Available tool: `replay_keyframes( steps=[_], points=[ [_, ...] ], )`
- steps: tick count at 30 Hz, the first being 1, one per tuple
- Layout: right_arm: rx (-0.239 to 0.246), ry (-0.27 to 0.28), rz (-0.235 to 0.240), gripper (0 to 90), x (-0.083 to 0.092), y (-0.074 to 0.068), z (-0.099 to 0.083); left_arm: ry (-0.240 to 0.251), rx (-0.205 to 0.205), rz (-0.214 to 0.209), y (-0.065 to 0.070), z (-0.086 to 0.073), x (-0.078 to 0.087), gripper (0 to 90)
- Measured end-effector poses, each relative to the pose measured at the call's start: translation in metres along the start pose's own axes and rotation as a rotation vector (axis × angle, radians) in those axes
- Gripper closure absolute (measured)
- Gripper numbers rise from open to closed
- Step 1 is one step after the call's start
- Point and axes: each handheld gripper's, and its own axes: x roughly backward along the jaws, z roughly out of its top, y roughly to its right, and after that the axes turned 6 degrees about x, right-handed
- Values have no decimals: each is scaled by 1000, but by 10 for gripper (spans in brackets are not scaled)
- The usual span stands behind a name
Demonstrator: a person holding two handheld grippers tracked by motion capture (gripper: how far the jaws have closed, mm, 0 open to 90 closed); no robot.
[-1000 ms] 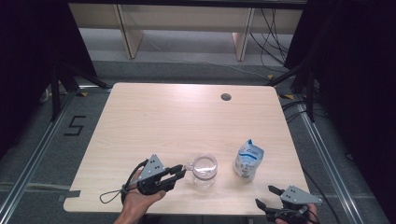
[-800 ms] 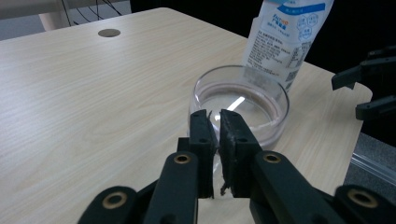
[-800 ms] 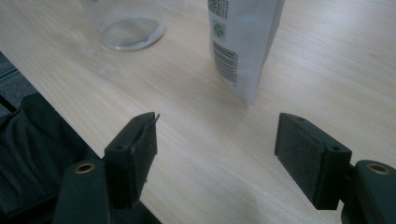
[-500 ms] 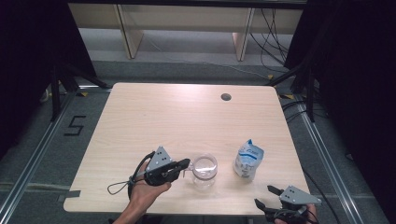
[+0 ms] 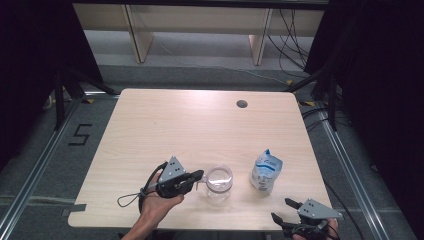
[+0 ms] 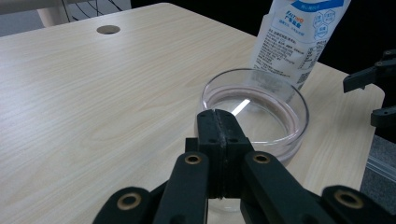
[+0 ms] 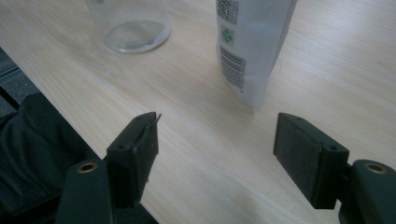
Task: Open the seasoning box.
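Observation:
A clear glass jar [image 5: 219, 182] stands open-topped near the table's front edge; it also appears in the left gripper view [image 6: 261, 107] and the right gripper view [image 7: 135, 28]. My left gripper [image 5: 201, 175] is shut, nothing between its pads, with its tip [image 6: 217, 126] at the jar's near rim. A white and blue pouch [image 5: 265, 172] stands upright to the right of the jar [image 6: 299, 37] [image 7: 252, 46]. My right gripper [image 5: 281, 210] hangs open at the front right corner [image 7: 215, 140], short of the pouch; its jaws have just closed a little, with nothing between them.
The light wooden table [image 5: 175, 125] has a round cable hole [image 5: 242, 104] at the back right. Dark curtains flank both sides, and shelf legs and cables stand behind the table. A "5" mark [image 5: 80, 135] is taped on the floor at the left.
The left gripper has edged toward the jar and its jaws have come together. The right gripper, jar and pouch have stayed put.

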Motion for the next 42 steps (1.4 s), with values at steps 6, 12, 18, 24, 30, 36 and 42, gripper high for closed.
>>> replay_keyframes(
  steps=[6, 12, 18, 24, 30, 36, 42],
  points=[
    [9, 23, 17, 358, -2, -3, 3, 13, -3, -8, 0, -1, 0, 893],
    [38, 36, 44, 387, -8, -8, 7, 17, -2, -10, -1, -2, 0, 892],
    [44, 63, 89, 439, -17, -16, 15, 15, -4, -6, -1, -2, 0, 891],
    [71, 122, 99, 559, -25, -24, 26, 17, -2, -5, 0, -2, 0, 891],
    [102, 151, 116, 661, -36, -31, 38, 17, -5, -6, -1, -2, 0, 891],
    [131, 182, 114, 713, -47, -36, 47, 17, -7, -5, -1, -2, 0, 891],
    [132, 187, 122, 769, -53, -38, 53, 25, -8, -9, -1, -3, -1, 892]
  ],
)
